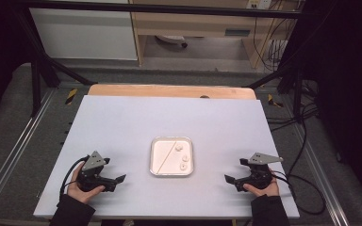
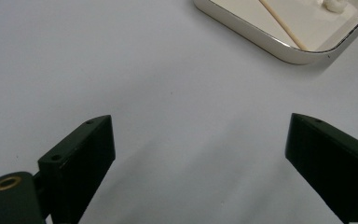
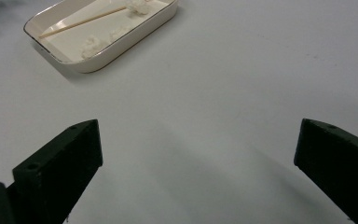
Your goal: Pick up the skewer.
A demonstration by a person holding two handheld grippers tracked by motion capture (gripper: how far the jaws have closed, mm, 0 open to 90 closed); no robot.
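A small white square tray (image 1: 154, 162) sits in the middle of the pale table. Inside it lie a thin wooden stick (image 1: 166, 154) and three small white lumps (image 1: 183, 166). My left gripper (image 1: 119, 181) rests near the front left of the table, held by a hand, its jaws open and empty. My right gripper (image 1: 229, 181) rests at the front right, also open with nothing between its jaws. In the left gripper view the tray (image 2: 261, 37) lies ahead to the upper right with the stick (image 2: 282, 24) in it. In the right gripper view the tray (image 3: 121, 44) lies ahead to the upper left.
The pale table top (image 1: 122, 122) lies on a wooden board (image 1: 169, 90) showing at its far edge. Black cables (image 1: 306, 183) trail off the right side. Metal frame legs (image 1: 35, 80) stand beyond the table's back corners.
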